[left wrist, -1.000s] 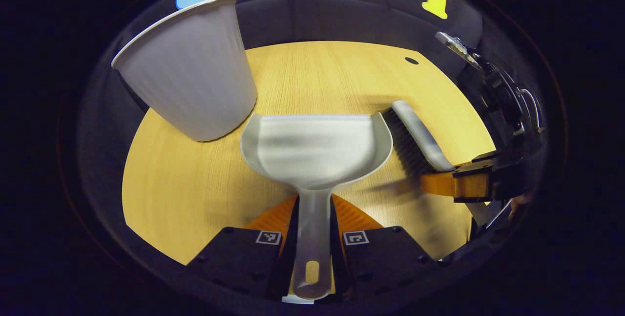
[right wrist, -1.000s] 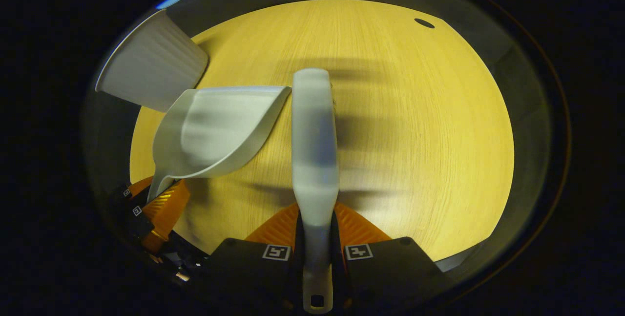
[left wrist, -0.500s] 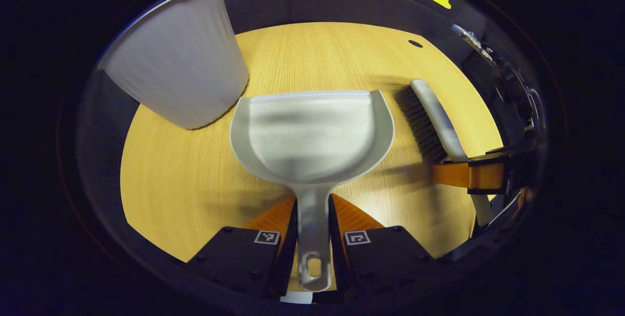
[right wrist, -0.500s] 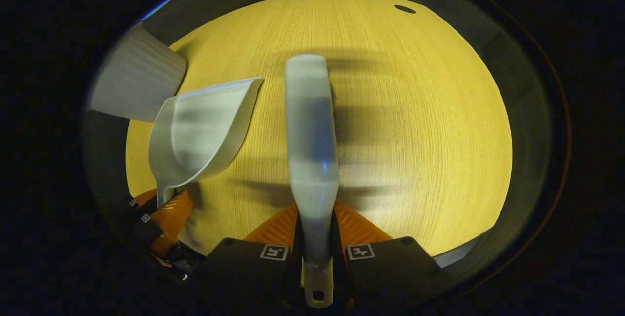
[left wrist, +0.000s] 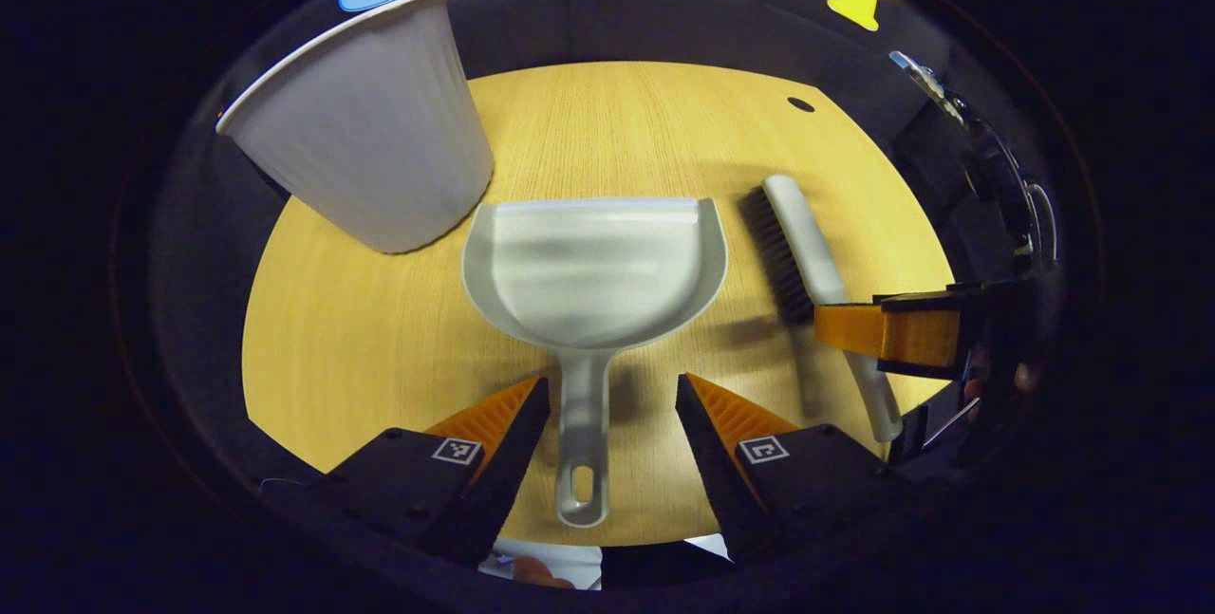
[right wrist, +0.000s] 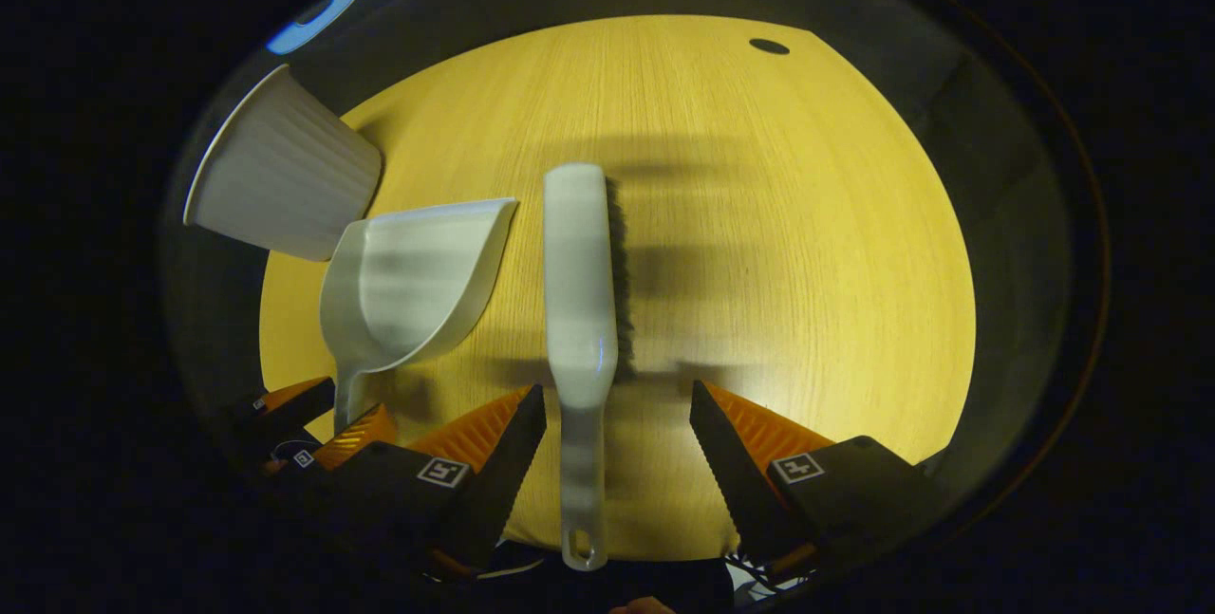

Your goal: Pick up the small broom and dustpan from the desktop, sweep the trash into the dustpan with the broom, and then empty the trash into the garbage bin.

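Observation:
The grey dustpan lies flat on the wooden desktop, its handle pointing back between the spread fingers of my left gripper, which is open and touches nothing. The small broom lies beside the dustpan, bristles turned to its right side. Its handle runs between the orange fingers of my open right gripper. In the left gripper view the broom shows to the right of the pan, with the right gripper above its handle. No trash is visible on the desk.
A white ribbed garbage bin stands at the desk's far left, just behind the dustpan's left corner, and appears as the bin in the right gripper view. A dark hole marks the desk's far right. Bare wood spreads right of the broom.
Both grippers have opened: the left let go of the dustpan's handle and the right let go of the broom's handle. Both tools now rest on the desktop.

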A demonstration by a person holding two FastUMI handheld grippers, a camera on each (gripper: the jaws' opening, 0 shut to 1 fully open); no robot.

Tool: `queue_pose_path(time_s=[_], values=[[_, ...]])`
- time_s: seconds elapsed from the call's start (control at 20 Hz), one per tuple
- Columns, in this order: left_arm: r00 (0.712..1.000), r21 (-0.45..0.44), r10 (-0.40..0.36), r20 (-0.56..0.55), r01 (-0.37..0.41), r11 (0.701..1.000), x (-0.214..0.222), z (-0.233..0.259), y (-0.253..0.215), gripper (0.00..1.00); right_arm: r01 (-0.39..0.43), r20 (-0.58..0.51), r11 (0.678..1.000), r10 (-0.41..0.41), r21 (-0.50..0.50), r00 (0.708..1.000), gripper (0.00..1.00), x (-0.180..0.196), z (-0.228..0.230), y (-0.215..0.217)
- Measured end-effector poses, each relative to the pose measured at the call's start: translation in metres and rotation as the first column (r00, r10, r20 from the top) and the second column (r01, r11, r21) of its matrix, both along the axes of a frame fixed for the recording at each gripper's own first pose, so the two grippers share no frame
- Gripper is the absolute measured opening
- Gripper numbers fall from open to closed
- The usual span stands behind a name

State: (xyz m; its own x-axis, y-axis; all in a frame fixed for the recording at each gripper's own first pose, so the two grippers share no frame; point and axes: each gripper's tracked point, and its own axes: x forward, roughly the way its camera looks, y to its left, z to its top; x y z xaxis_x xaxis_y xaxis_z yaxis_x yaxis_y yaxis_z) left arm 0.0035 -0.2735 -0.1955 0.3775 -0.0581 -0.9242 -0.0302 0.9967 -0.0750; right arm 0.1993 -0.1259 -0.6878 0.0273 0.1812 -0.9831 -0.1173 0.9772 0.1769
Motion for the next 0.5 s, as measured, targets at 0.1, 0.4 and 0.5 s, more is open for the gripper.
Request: queue_pose_path(time_s=[0.1,0.4,0.5], values=[[0.997,-0.005,0.017,0.073,-0.017,1.000,-0.008,0.031,0.004,0.81,0.002,0.094,1.000,-0.004,0.020,0.996,0.99,0.005,0.029,0.001],[0.900,-0.123,0.069,0.430,-0.018,0.992,-0.044,0.156,0.012,0.81,0.034,0.531,0.993,-0.091,0.115,0.842,0.99,0.012,0.138,0.010],[0.799,-0.112,0.081,0.595,-0.017,0.994,-0.057,0.190,0.030,0.81,0.009,0.689,0.992,-0.093,0.125,0.719,0.89,0.007,0.163,0.009]])
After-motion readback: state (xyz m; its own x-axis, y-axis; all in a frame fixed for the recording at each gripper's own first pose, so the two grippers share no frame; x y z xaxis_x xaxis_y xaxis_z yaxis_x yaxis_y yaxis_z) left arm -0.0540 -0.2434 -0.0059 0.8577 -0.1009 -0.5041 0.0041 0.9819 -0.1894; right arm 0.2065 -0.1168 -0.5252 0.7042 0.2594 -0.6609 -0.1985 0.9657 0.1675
